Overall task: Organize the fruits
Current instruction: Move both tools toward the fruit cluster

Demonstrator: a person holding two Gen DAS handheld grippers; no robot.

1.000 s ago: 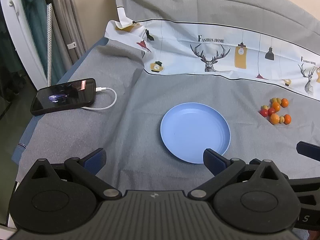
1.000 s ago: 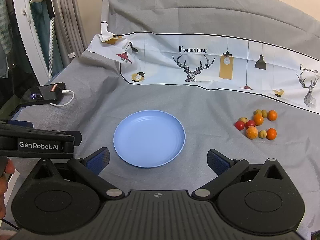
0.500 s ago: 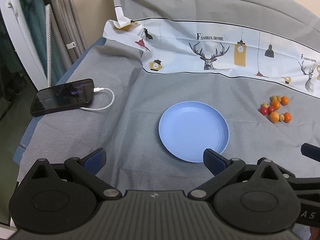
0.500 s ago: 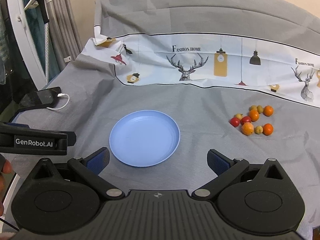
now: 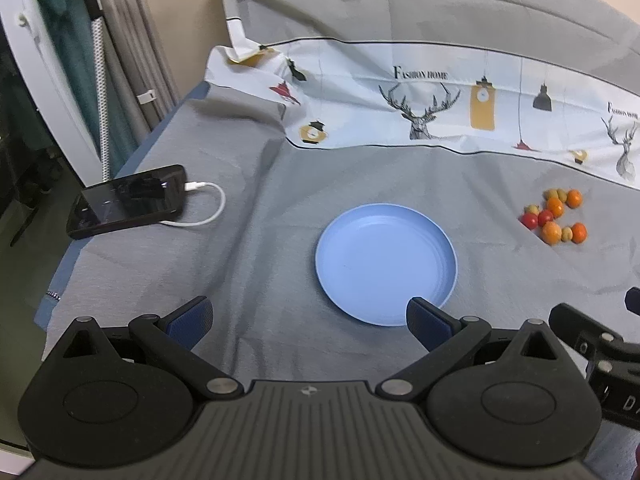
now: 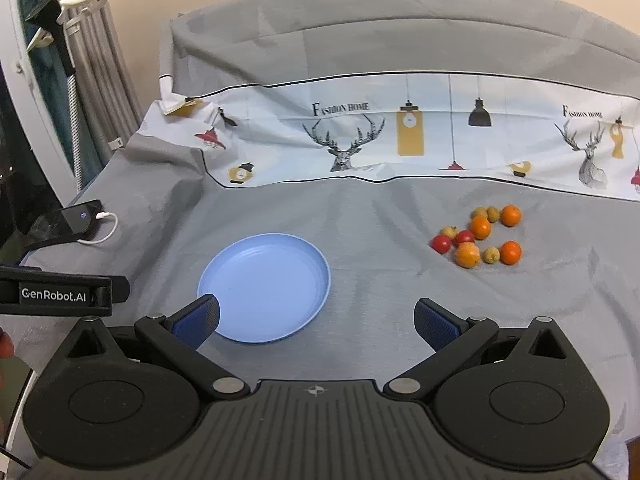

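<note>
Grey fabric table covering carries every item in view. The round pale-blue plastic plate sits lower centre of the right wrist view and holds nothing. The cluster of small orange, red and yellow-green round fruits lies on the cloth at centre right, well apart from the plate. In the left wrist view the same plate appears at centre and the fruits at the right edge.

Gripper state:
- Right gripper: jaws spread wide, holding nothing, hovering near the plate's front rim.
- Left gripper: jaws spread wide, holding nothing, near the plate's lower left.

No fruit has been moved; the likely step is an approach toward the cluster.

Probable faults:
1. The fruits are round and several touch each other. A finger descending between neighbours may push them, and they could roll across the cloth.
2. Wide jaws may enclose two fruits at once; one could drop during transfer.
3. The cloth shows creases near the cluster. A dragging fingertip could pull the fabric and scatter the group or shift the plate.
4. Excess closing force may bruise the small red fruits.
5. The black smartphone with white charging cable, at centre left of the left wrist view, could be snagged by a wide left-side sweep.
</note>
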